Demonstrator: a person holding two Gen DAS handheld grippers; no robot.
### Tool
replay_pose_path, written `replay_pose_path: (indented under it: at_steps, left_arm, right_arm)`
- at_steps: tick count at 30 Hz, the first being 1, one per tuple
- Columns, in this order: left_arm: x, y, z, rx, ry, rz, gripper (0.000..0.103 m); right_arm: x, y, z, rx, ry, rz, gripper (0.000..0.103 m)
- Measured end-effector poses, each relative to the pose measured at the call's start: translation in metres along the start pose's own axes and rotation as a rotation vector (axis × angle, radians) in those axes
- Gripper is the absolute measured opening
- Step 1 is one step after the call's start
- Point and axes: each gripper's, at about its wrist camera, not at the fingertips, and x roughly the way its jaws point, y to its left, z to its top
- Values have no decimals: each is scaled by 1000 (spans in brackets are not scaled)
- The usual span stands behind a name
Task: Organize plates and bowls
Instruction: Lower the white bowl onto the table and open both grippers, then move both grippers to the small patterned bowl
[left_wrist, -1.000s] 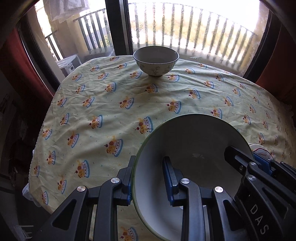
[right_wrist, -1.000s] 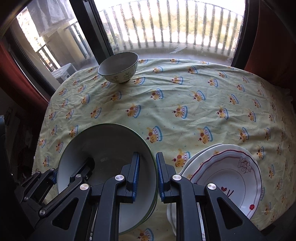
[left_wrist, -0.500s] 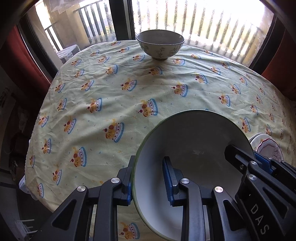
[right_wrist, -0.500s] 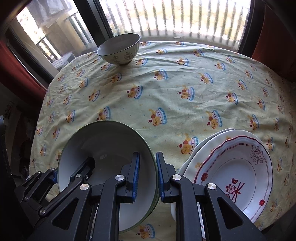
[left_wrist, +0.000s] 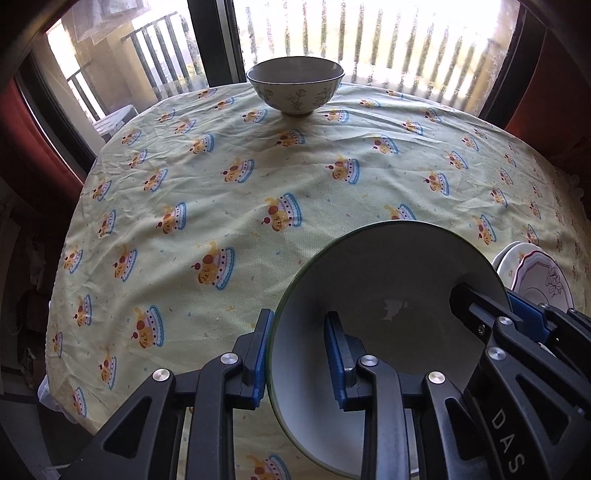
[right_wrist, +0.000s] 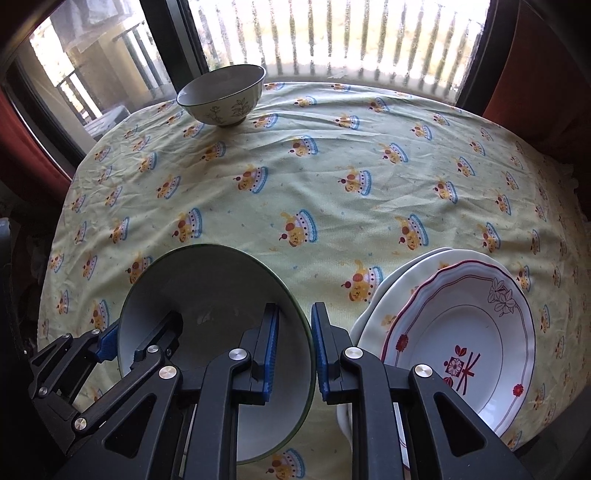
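Note:
A large white bowl with a green rim (left_wrist: 384, 295) (right_wrist: 207, 295) is held by both grippers above the near part of the table. My left gripper (left_wrist: 297, 354) is shut on its left rim. My right gripper (right_wrist: 293, 350) is shut on its right rim and also shows in the left wrist view (left_wrist: 517, 317). A small floral bowl (left_wrist: 295, 86) (right_wrist: 223, 94) stands at the far edge of the table. A stack of plates (right_wrist: 461, 332), topped by a white plate with a red floral pattern, lies at the near right and shows in the left wrist view (left_wrist: 535, 277).
The round table carries a yellow patterned cloth (left_wrist: 295, 177) (right_wrist: 332, 155). A window with balcony railing (left_wrist: 369, 37) is behind it. Red curtains (left_wrist: 29, 140) hang at both sides.
Both grippers, with the large bowl between them, have moved forward and lower toward the far side of the table. The small bowl and the plates look nearer and larger.

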Motion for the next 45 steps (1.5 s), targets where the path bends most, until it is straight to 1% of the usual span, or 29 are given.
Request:
replay_pose_path:
  at_steps: [6,7,8,9,10,11,13,16,18,21,27,31,34,38,42,45]
  left_arm:
    - [1,2,-1,20,-6,-42,26]
    - [1,3,-2,25,-6,-53,31]
    - [1,3,-2,32,-3,-73,33]
    - [2,4,-2,38,8,-99,37]
    - [1,5,-2,39,15,-121,42]
    - [0,6,-3,39,17,-138,44]
    - [-3,10,-3,54,16,-155,65]
    - [-11,16,2,90,3,-171,75]
    - [-17,20,6,109,-9,-183,79]
    - [-25,28,16,131,-36,-194,80]
    - [-39,41,40,167,-93,-209,80]
    - [-46,49,58,182,-123,-223,80]
    - [-48,52,67,183,-142,-228,77]
    - [-53,52,79,183,-196,-182,76]
    - [-48,51,97,143,-197,-174,76]
    - [-41,48,111,116,-225,-150,76]
  right_arm:
    - [-1,3,-2,19,-26,-25,23]
    - [-2,3,-3,25,-33,-28,24]
    - [-2,3,-4,31,-36,-30,24]
    - [-2,3,-5,36,-31,-24,28]
    - [-3,3,-6,43,-26,-10,37]
    - [-3,4,-7,54,-21,3,43]
    - [-8,7,-8,71,-31,4,63]
    - [-16,15,-8,72,-48,7,71]
    - [-23,20,-7,91,-59,13,72]
    - [-30,24,-2,142,-74,-17,72]
    - [-49,33,15,192,-151,-62,72]
    - [-57,36,27,233,-189,-52,72]
    - [-61,40,37,260,-198,-109,72]
    - [-61,42,52,269,-205,-100,72]
    - [-58,43,73,220,-230,-103,72]
    - [-53,41,91,202,-254,-113,72]
